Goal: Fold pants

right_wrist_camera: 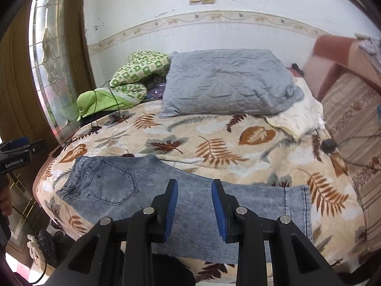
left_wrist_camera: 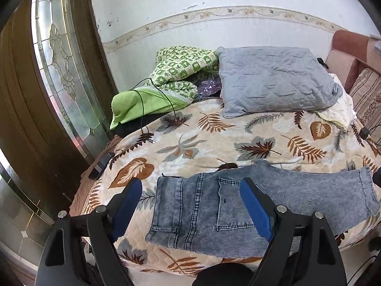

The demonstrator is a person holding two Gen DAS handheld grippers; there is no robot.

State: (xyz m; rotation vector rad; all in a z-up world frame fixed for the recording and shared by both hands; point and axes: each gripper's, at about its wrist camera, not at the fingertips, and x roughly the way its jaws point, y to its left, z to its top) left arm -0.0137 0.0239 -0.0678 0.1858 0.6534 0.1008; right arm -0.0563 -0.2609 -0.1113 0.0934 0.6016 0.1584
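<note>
The pants [left_wrist_camera: 238,205] lie flat along the bed's near edge, waistband left, hem right, already doubled leg over leg. My left gripper [left_wrist_camera: 190,205] hovers wide open above the waist; my right gripper [right_wrist_camera: 194,205] hovers part-open over the legs. Neither holds anything, ready for the next fold.

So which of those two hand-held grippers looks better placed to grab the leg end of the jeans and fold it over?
Probably the right hand-held gripper. It hangs open above the leg of the jeans, close to the hem. The left hand-held gripper, also open, sits over the waistband and pocket, farther from that end.
</note>
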